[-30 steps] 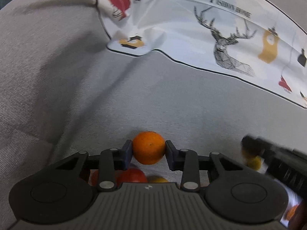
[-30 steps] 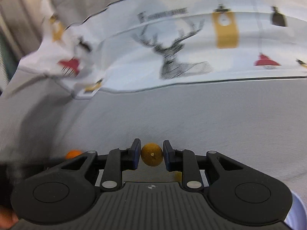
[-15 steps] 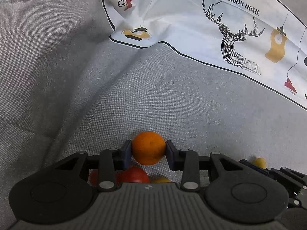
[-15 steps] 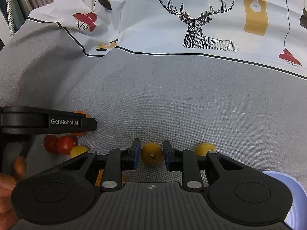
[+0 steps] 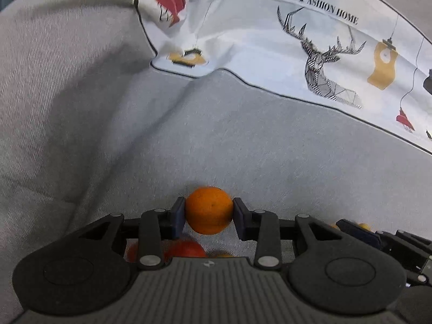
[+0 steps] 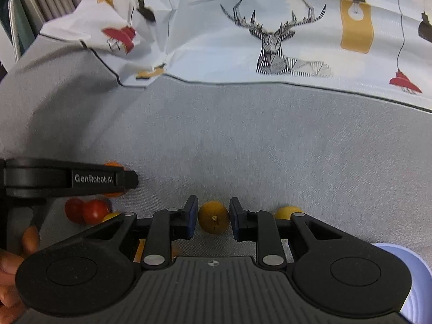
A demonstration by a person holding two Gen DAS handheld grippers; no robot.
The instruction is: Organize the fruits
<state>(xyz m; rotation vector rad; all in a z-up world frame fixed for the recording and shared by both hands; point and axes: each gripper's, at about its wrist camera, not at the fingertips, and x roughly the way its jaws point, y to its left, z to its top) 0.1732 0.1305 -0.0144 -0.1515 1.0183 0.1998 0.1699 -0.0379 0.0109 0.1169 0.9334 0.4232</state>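
Fruit, counted from the right wrist view: one orange (image 5: 208,210); two red tomatoes (image 6: 89,211), touching each other; three small yellow fruits, namely the brownish-yellow one (image 6: 213,217) between the right gripper's pads, a second (image 6: 286,212) just right of it, and a third (image 6: 110,216) partly hidden beside the tomatoes. An orange-coloured patch under the right gripper's body cannot be identified.

Containers: one pale blue bowl (image 6: 410,283), cut off at the lower right edge.

Surface: grey cloth (image 5: 270,145), broad and bare ahead of both tools. Its far limit is the printed white cloth (image 6: 270,27) with a dark-piped edge, crumpled at its left corner.

Left gripper (image 5: 208,214): clamped on the orange, both pads touching its sides; the tomatoes lie below and behind.

Right gripper (image 6: 212,217): fingers flank the brownish-yellow fruit closely, with narrow gaps showing; whether they actually grip it cannot be told. The left gripper sits near its left side.
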